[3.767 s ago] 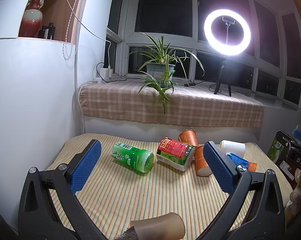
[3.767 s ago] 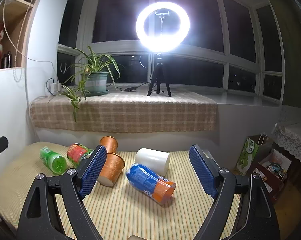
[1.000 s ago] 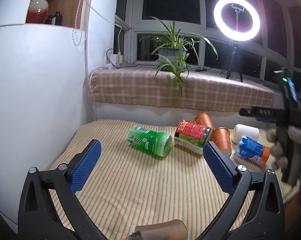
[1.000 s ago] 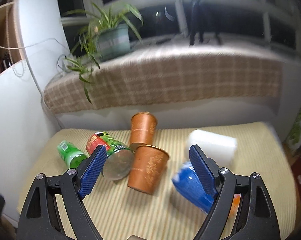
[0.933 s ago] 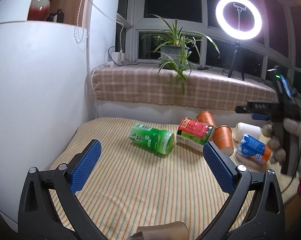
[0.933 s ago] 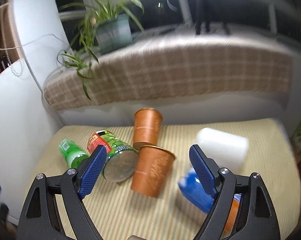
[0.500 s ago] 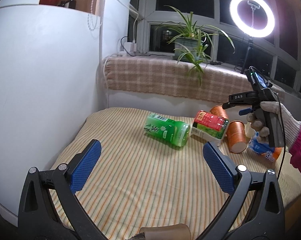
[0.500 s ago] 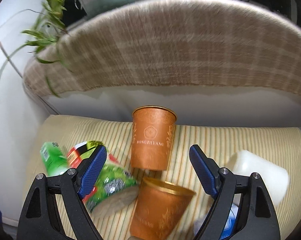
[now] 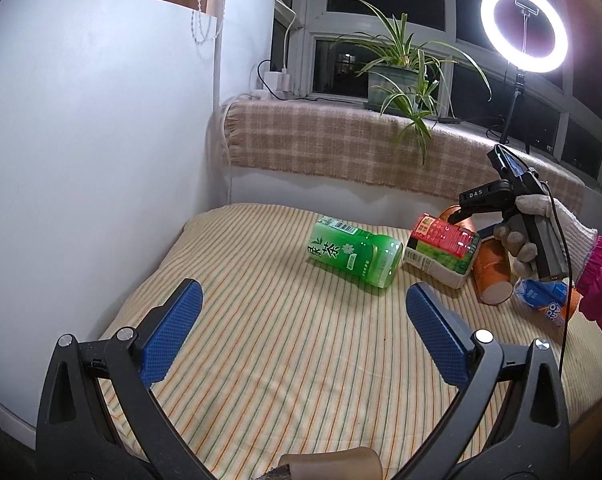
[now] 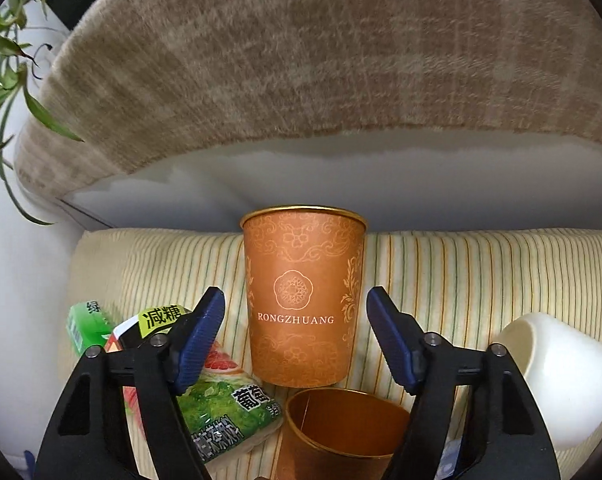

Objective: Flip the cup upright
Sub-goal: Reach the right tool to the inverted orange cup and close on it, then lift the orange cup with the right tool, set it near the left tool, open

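Observation:
In the right wrist view an orange paper cup (image 10: 303,300) marked RONGZHUANG lies on its side on the striped cloth (image 10: 481,272), its mouth toward the far wall. My right gripper (image 10: 295,312) is open, its blue pads on either side of this cup, apart from it. A second orange cup (image 10: 341,428) lies just below, its open mouth facing the camera. In the left wrist view the right gripper (image 9: 467,216) reaches over the cups (image 9: 491,268). My left gripper (image 9: 301,328) is open and empty above the cloth's near part.
A green bottle (image 9: 355,254) and a red-green carton (image 9: 441,250) lie left of the cups. A white cup (image 10: 557,376) lies on the right and a blue-orange bottle (image 9: 549,306) beside it. A checked ledge (image 9: 381,144) with a plant (image 9: 397,80) runs behind.
My right gripper has moved forward and down onto the far orange cup, which now sits between its pads. My left gripper has drifted back and left and stays open.

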Demonstrator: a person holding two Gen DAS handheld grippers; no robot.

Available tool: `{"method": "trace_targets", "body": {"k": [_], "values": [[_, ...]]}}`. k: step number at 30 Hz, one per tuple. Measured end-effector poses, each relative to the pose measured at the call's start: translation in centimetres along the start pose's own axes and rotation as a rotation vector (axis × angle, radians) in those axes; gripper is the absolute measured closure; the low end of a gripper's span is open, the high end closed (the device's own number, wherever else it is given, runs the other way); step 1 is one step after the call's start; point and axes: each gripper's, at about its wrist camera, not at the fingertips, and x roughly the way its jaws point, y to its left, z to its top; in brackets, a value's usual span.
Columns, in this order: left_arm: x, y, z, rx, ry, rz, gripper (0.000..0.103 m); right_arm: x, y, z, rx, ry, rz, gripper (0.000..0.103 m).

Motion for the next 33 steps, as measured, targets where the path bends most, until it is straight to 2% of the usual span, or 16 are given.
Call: {"method": "trace_targets", "body": {"k": [3,5,12,19,26,33], "values": [[0.1,-0.1,0.0,0.004,0.002,-0.001,0.0,0.8,0.0,0.5,-0.001,0.014,-0.005,0.033],[0.1,-0.2,0.0,0.006,0.002,0.0,0.0,1.1,0.3,0.4,0.002,0.021,-0.008,0.043],[0.1,0.0,0.0,0.0,-0.003,0.011,0.0,1.2,1.3,-0.2,-0.003,0.004,0.001,0.044],[0.0,-0.2,-0.1,0.009,-0.003,0.006,0.0,-1.8,1.4,-0.2,-0.027,-0.062,0.017,0.045],[-1.0,-0.7,0.0,0.015,-0.02,-0.006,0.0,-6.9,1.2,-0.8,-0.04,-0.179,0.043,0.045],[-1.9,-1.3,0.0,0.016,-0.035,-0.029,0.0,-12.6,2.1,-4.9,-0.037,-0.25,0.165,0.045]]}}
